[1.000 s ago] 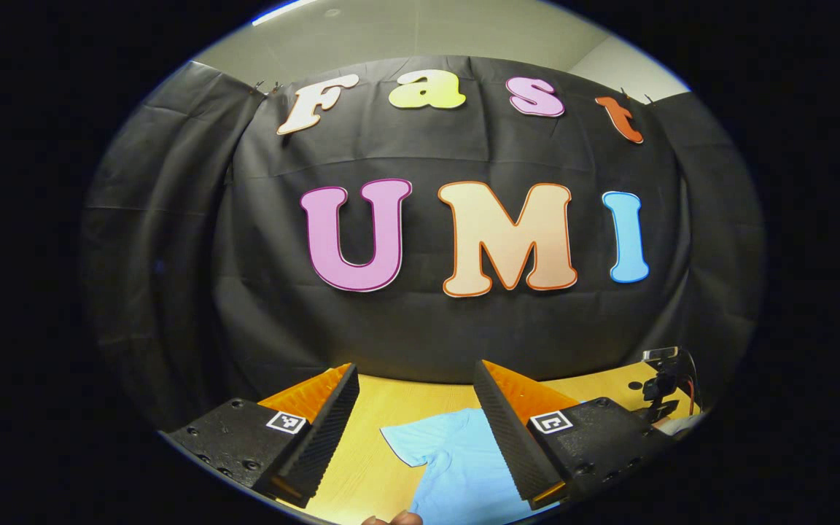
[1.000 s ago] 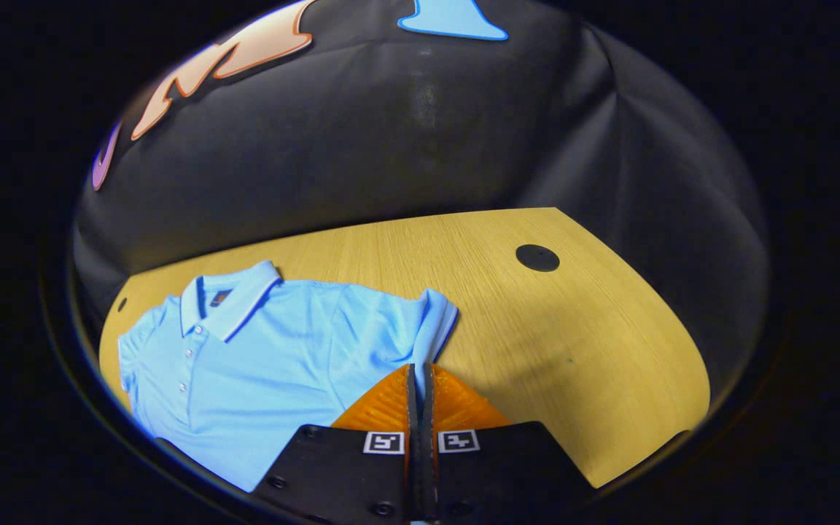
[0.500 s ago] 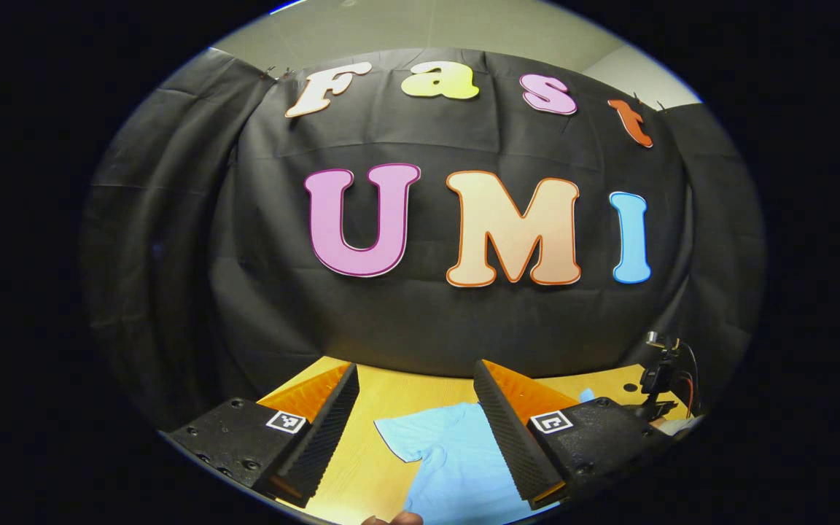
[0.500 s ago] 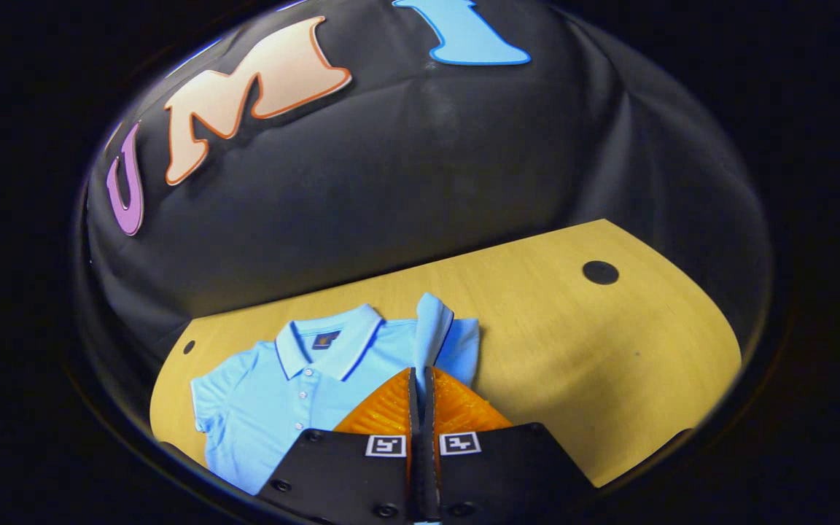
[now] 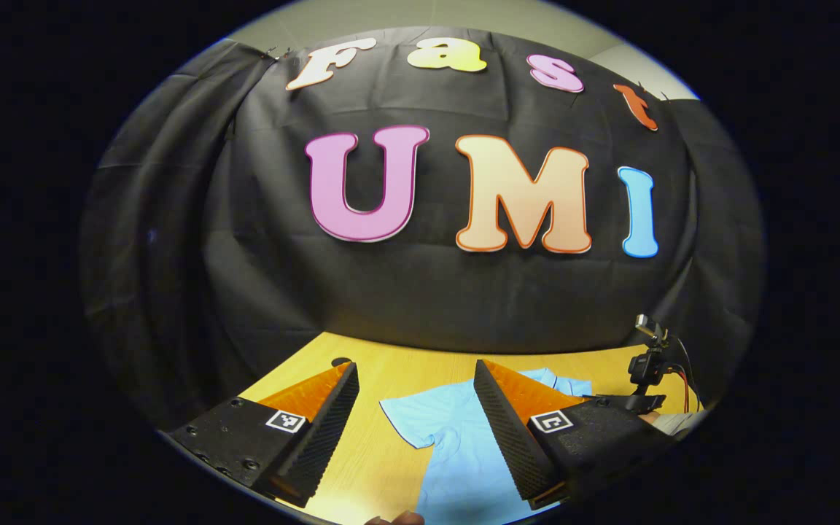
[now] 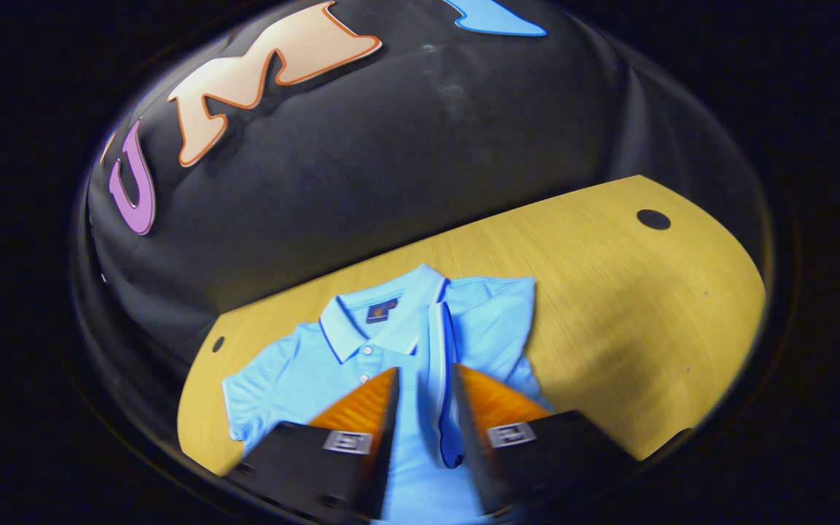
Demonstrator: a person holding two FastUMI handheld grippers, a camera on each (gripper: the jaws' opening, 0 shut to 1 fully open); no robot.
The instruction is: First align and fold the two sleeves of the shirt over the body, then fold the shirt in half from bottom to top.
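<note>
A light blue polo shirt (image 6: pixel 303 364) lies flat on the wooden table (image 6: pixel 609 306), collar toward the booth wall. One sleeve (image 6: pixel 440 343) is folded over the body, and its striped cuff lies in the gap between the fingers of my right gripper (image 6: pixel 424 372), which is open just above it. In the left gripper view, the shirt (image 5: pixel 456 445) lies below my left gripper (image 5: pixel 415 364), which hovers open with nothing between its fingers. The other sleeve (image 5: pixel 405 419) sticks out flat on the table under that gap.
Round black holes mark the tabletop (image 6: pixel 653 219) (image 6: pixel 218 343). In the left gripper view, the other gripper's rig (image 5: pixel 646 364) with cables stands at the right, a hand (image 5: pixel 675 421) below it. A fingertip (image 5: pixel 391 519) shows at the bottom edge.
My right gripper carried the sleeve over the shirt's body, then opened and let it go. My left gripper stayed open and tipped down a little, showing more table.
</note>
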